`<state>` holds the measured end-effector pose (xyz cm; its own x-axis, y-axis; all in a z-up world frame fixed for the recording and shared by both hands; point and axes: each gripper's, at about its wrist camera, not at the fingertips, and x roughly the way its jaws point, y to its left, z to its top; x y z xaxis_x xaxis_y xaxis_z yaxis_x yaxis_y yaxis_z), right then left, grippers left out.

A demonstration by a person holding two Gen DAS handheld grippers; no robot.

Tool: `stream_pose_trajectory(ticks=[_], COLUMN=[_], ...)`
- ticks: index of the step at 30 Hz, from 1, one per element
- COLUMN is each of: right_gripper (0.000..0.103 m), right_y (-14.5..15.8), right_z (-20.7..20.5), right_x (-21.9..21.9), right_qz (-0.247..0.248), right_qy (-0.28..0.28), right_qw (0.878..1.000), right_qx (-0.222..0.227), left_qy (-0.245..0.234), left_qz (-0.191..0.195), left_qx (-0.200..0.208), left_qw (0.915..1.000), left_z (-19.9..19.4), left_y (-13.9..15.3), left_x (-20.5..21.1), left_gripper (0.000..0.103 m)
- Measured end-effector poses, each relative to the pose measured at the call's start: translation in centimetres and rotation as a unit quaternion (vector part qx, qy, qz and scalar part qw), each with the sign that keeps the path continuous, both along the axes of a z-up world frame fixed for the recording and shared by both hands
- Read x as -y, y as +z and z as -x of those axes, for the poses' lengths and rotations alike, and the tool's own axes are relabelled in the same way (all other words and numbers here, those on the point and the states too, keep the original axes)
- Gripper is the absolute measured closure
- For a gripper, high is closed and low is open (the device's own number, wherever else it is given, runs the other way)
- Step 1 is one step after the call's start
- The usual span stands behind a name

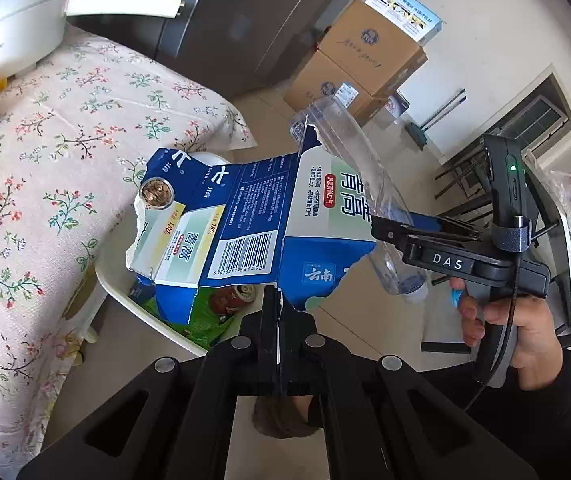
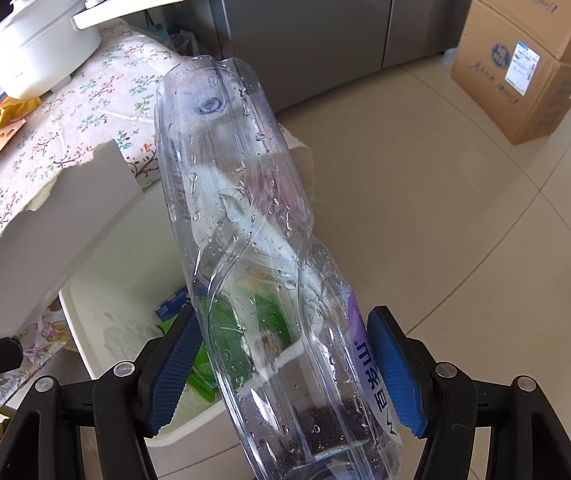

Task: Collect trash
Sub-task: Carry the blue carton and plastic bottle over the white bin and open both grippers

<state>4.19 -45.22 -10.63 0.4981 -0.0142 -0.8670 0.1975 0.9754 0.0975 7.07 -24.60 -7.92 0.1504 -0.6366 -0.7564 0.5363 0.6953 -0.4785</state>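
A torn carton is clenched in the left hand-held gripper and a bottle in the right hand-held gripper, both above the bin; some trash is already binned, neither item is dropped yet

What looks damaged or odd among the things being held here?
The blue toothpaste box pinched in the left gripper is torn open and flattened, with ragged edges. The clear plastic bottle in the right gripper is dented and twisted, with droplets inside. Both hang above the white bin.
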Motion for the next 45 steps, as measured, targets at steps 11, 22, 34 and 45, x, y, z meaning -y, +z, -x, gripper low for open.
stream_pose_trajectory(ticks=[11, 22, 34, 45], right_gripper=[0.03, 0.03, 0.03, 0.03], right_y=[0.2, 0.2, -0.2, -2.2], right_z=[0.1, 0.1, -0.1, -2.1], right_x=[0.0, 0.0, -0.5, -3.7], right_qz=[0.001, 0.002, 0.007, 0.019], right_qy=[-0.002, -0.005, -0.002, 0.042], right_qw=[1.0, 1.0, 1.0, 0.996], right_qx=[0.003, -0.002, -0.014, -0.071], left_qy=[0.007, 0.026, 0.104, 0.133], left_qz=[0.022, -0.018, -0.143, -0.196], left_qx=[0.056, 0.06, 0.118, 0.149], left_qw=[0.9982, 0.9977, 0.9773, 0.9599], left_z=[0.5, -1.8, -4.2, -3.9], left_y=[3.4, -0.4, -2.8, -1.8], left_x=[-1.0, -1.2, -3.8, -6.8], left_gripper=[0.103, 0.103, 0.033, 0.022])
